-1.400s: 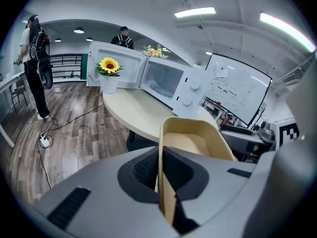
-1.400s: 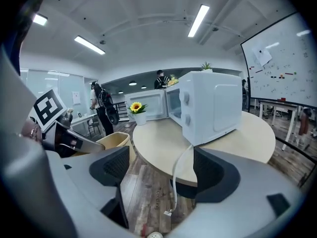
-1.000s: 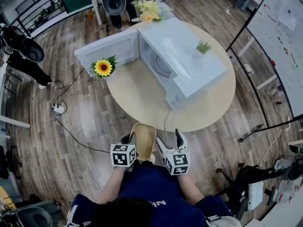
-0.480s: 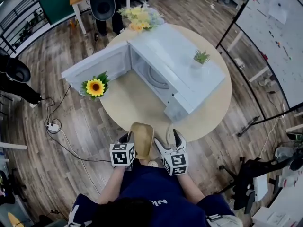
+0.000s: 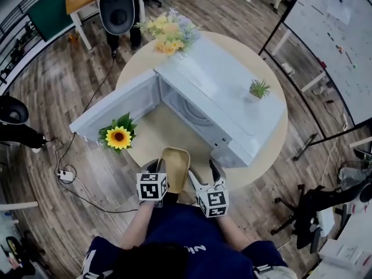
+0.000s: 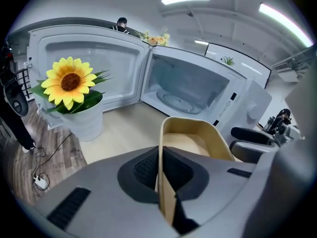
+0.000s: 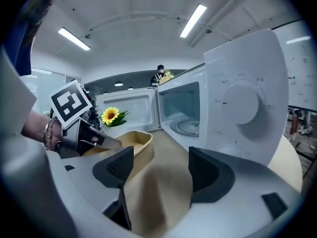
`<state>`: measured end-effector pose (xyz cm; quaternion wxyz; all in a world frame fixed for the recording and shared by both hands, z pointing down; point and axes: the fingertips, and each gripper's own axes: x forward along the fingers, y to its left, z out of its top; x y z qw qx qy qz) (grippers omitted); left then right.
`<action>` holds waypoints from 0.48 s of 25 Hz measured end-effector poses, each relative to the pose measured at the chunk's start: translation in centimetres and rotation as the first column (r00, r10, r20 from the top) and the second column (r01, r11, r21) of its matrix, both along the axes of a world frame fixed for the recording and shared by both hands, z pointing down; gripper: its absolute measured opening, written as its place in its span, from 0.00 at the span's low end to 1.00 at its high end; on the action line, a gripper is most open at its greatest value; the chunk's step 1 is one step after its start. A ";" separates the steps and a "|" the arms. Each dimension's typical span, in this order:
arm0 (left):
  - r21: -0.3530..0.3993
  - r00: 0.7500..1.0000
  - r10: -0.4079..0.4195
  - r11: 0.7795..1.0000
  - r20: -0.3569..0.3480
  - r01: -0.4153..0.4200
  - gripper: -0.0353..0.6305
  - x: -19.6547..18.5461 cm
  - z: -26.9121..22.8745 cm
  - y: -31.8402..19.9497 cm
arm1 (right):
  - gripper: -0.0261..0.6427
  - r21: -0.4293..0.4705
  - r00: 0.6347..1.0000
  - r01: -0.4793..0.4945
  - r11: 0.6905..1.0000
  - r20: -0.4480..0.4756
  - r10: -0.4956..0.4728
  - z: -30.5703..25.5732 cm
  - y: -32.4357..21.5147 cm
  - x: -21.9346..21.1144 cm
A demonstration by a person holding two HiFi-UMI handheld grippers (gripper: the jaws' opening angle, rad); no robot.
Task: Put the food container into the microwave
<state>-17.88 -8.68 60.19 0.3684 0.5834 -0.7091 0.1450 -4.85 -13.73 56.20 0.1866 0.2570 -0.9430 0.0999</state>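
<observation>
Nearer the microwave, left gripper clamps food container; right gripper, open, just narrowed.

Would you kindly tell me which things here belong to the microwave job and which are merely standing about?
Job: food container, clamped in left claw; open microwave.
Standing about: sunflower pot; small plant atop microwave; bouquet.

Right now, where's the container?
Head view, bottom centre: the container is at the table's near edge, in front of the open microwave, its left wall pinched in the left gripper.
</observation>
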 end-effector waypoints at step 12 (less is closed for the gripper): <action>0.008 0.990 0.134 0.991 -0.032 -0.134 0.06 -3.3 0.2 -4.8 | 0.40 0.072 0.971 -0.234 0.970 -0.024 0.236 -0.2 -2.9 -2.0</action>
